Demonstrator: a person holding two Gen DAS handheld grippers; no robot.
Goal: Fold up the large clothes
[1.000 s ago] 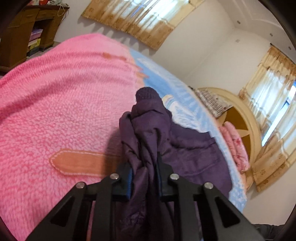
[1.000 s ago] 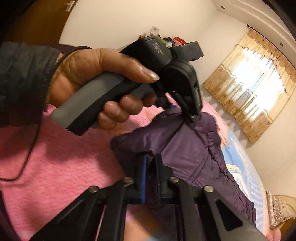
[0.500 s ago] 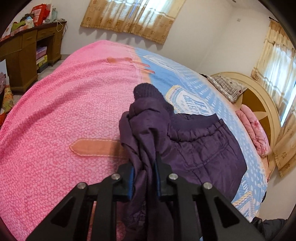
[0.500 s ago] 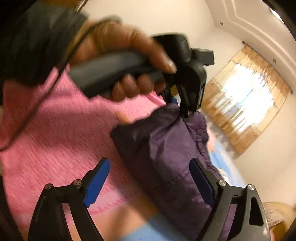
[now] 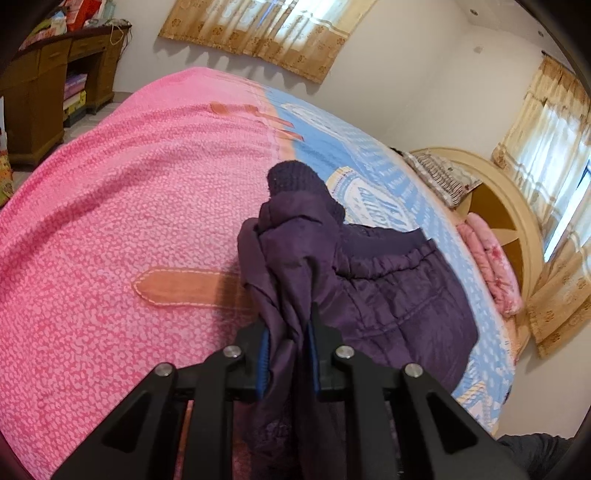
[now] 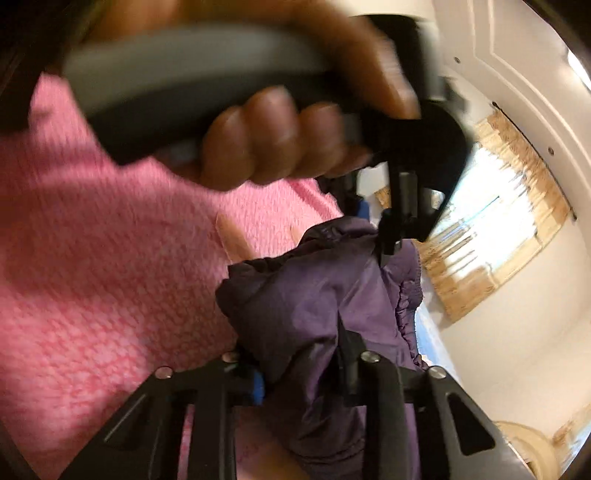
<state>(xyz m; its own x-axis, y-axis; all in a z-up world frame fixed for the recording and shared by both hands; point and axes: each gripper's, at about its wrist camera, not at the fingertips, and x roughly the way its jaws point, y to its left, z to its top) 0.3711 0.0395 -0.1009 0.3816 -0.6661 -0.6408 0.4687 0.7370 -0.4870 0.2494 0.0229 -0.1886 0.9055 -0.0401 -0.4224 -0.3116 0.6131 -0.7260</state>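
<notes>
A dark purple padded jacket (image 5: 388,291) lies bunched on the bed, one knitted cuff (image 5: 293,177) sticking up. My left gripper (image 5: 287,341) is shut on a fold of the jacket, lifting it above the pink blanket (image 5: 110,206). In the right wrist view my right gripper (image 6: 301,373) is closed around another thick fold of the jacket (image 6: 317,295). The left gripper (image 6: 388,247) shows there too, held in a hand (image 6: 280,147) just above, pinching the same cloth. That view is motion-blurred.
The bed has a pink blanket and a blue printed sheet (image 5: 369,170). A round wooden headboard (image 5: 498,206) with pillows (image 5: 436,177) is at the far right. A wooden desk (image 5: 44,88) stands at the far left. Curtained windows (image 5: 266,33) line the walls.
My right gripper let go of the jacket, opened wide, then closed on a thicker fold of it. My left gripper kept its hold and the jacket spread a little over the sheet.
</notes>
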